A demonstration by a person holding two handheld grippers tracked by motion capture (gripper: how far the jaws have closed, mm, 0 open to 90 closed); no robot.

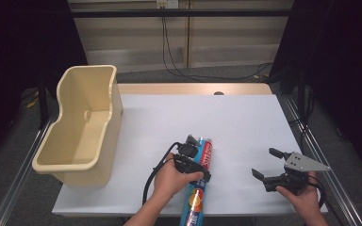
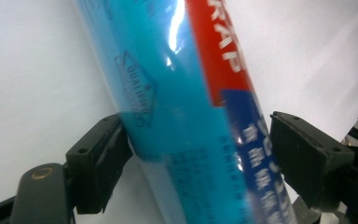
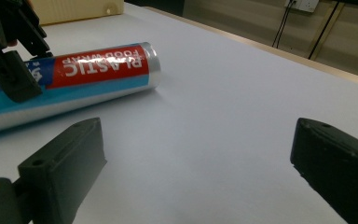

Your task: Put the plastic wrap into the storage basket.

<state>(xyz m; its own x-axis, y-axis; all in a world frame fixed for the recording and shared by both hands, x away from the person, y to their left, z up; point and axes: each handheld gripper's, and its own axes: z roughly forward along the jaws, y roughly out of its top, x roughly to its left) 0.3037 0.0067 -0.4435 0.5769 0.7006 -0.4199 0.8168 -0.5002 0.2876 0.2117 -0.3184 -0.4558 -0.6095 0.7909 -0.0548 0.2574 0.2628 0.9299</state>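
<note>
Left gripper (image 1: 194, 159) straddles plastic wrap roll (image 1: 201, 181); jaws flank tube both sides, left pad touching, right pad just off, so grip looks not yet closed. Roll lies flat on table (image 1: 245, 117), apparently unlifted. Right gripper (image 1: 269, 165) spread wide, holding nothing, well apart from roll. Beige bin (image 1: 82, 122) beyond left gripper, looks empty; likely destination, a guess. Label readable: "PLASTIC FOOD WRAP"; further print blurred.

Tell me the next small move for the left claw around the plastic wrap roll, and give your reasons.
Probably close the left claw onto the long blue and red plastic food wrap roll. In the left gripper view its jaws straddle the roll, one at the roll's edge, the other with a gap beside it, so no grip yet. The roll lies flat on the white table; the right claw is open, apart from it.
</note>
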